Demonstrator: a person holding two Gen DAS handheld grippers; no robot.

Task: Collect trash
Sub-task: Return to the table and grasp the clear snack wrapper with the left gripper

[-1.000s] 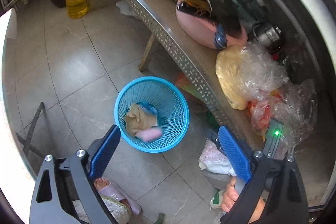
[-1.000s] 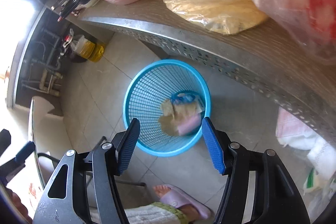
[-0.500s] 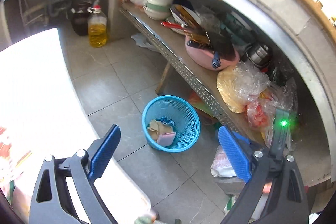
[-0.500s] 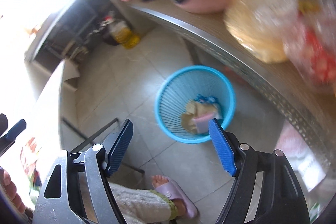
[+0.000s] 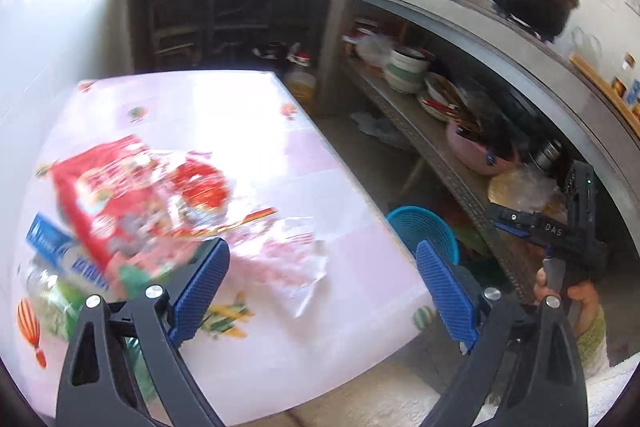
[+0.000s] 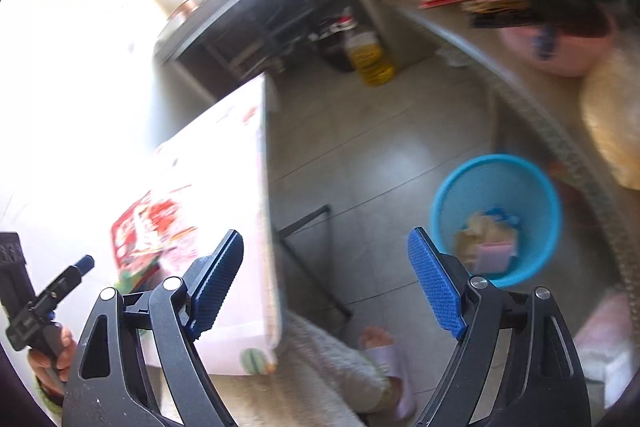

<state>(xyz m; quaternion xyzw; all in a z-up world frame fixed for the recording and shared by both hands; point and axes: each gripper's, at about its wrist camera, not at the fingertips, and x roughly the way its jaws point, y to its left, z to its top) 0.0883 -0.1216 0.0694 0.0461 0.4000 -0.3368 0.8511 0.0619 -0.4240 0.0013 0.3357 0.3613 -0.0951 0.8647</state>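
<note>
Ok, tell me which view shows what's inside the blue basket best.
The right wrist view: it looks down into the blue basket, showing crumpled brown paper and a pink piece. The left wrist view shows only its rim past the table edge.

Motion blur smears the red wrapper (image 5: 132,195) and the bottle (image 5: 60,267) under it — its label unreadable. The table (image 5: 280,155) partly hides the blue basket (image 5: 424,231). Basket contents (image 6: 488,239) are blurred — unidentifiable scraps.
</note>
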